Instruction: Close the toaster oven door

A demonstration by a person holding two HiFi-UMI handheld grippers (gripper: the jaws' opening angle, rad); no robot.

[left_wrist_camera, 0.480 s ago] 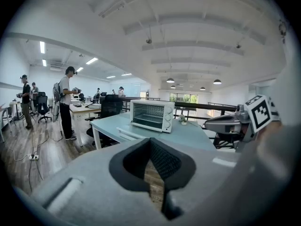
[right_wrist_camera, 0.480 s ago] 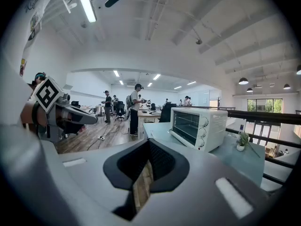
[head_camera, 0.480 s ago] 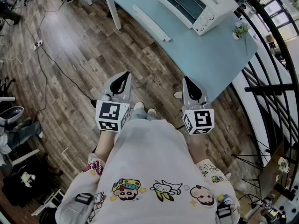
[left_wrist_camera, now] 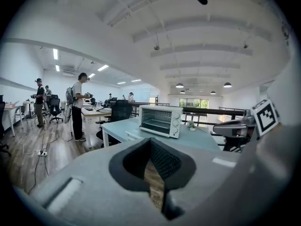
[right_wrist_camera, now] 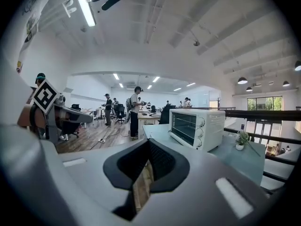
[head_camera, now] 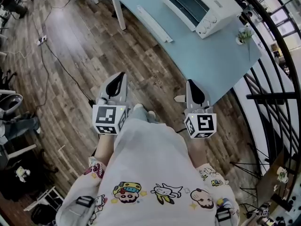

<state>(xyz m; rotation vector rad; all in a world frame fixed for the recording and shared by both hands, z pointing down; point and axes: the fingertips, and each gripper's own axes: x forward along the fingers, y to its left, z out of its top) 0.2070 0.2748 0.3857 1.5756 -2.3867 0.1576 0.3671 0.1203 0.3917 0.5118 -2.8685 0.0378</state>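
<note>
I am holding my left gripper and right gripper side by side at the middle of the head view. Both are keeping their jaws pressed together with nothing between them. The toaster oven is sitting at the upper right of the frame on the pale blue table, well apart from both jaw tips. Its glass door is looking shut. In each gripper view it is showing beyond and above my closed jaws.
</note>
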